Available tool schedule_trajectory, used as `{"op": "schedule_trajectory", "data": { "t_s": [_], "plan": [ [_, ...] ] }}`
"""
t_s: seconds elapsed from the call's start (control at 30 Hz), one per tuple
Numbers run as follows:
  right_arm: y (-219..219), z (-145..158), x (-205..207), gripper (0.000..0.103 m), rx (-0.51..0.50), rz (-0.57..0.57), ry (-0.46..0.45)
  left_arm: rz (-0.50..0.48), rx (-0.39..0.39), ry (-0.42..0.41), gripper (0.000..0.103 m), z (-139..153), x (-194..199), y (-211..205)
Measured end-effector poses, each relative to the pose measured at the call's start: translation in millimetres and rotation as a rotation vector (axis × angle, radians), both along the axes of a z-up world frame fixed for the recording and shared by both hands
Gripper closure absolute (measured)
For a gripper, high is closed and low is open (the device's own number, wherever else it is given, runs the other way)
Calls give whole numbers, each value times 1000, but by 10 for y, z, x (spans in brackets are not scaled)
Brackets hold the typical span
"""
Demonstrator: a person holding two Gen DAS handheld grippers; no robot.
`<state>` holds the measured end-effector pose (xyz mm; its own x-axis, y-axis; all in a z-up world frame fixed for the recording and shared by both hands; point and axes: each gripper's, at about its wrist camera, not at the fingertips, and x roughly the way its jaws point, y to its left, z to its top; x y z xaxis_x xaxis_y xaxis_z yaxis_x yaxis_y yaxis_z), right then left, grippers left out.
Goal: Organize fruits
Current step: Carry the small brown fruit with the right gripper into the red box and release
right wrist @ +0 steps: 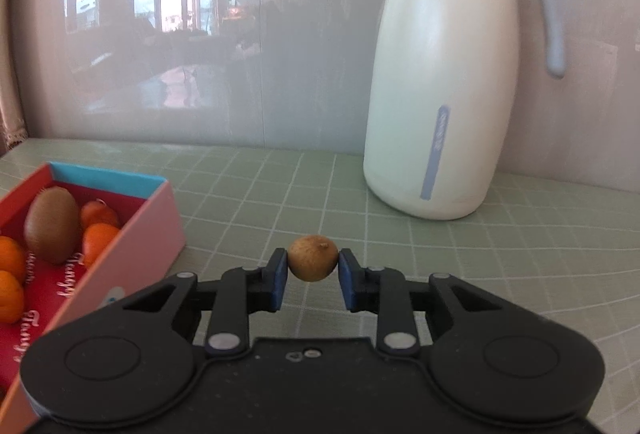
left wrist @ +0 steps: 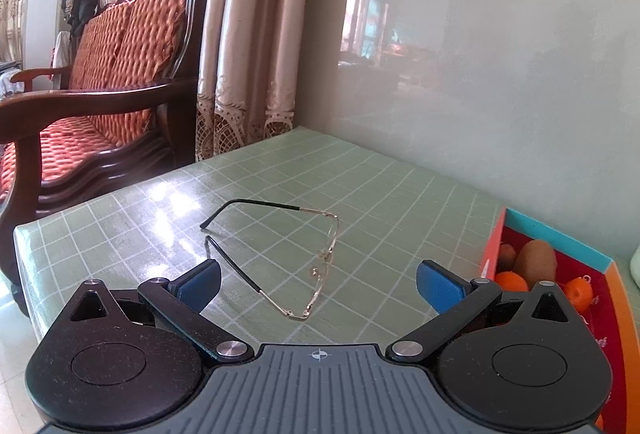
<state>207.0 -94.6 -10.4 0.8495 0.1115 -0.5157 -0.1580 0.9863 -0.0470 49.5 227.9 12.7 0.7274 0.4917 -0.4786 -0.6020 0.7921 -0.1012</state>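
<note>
— Two blue pads of the right hand-held gripper are clamped on one small round fruit, tan and dull-skinned, with a tiny stem nub on top. It sits right at the pad tips, above the worktop, just to the right of the box.

— How will it handle?

— Light, I'd judge, with a thin, brittle-looking shell. A hard squeeze could crack it, and being round it could roll or pop out of flat pads. The hold across its widest part, as now, looks the safest place.

— And the left hand-held gripper?

— Spread wide, holding nothing. Its blue pads hover over the worktop on either side of a pair of thin metal-framed glasses lying with arms unfolded. They are fragile, and not part of the job.

— What's in the box?

— Stiff card, pink outside, red inside with a teal end wall. It holds a fuzzy brown kiwi, oval and upright, and several glossy oranges touching it.

— Anything further out?

— A smooth cream jug with a grey lid and handle stands near the glossy wall. The worktop wears a shiny green gridded cloth, likely slick. Off to the left stands a dark wooden bench with quilted orange cushions.
</note>
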Motion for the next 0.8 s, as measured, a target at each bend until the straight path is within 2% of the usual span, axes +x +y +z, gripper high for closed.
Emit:
{"op": "schedule_trajectory", "data": {
  "t_s": [0.47,0.8],
  "plan": [
    [-146,378,-720,78,47,67,-70,-45,-2,16,0,32,-257,-279],
    [98,450,-1162,78,90,177,-91,-115,54,44,0,34,-485,-659]
  ]
}}
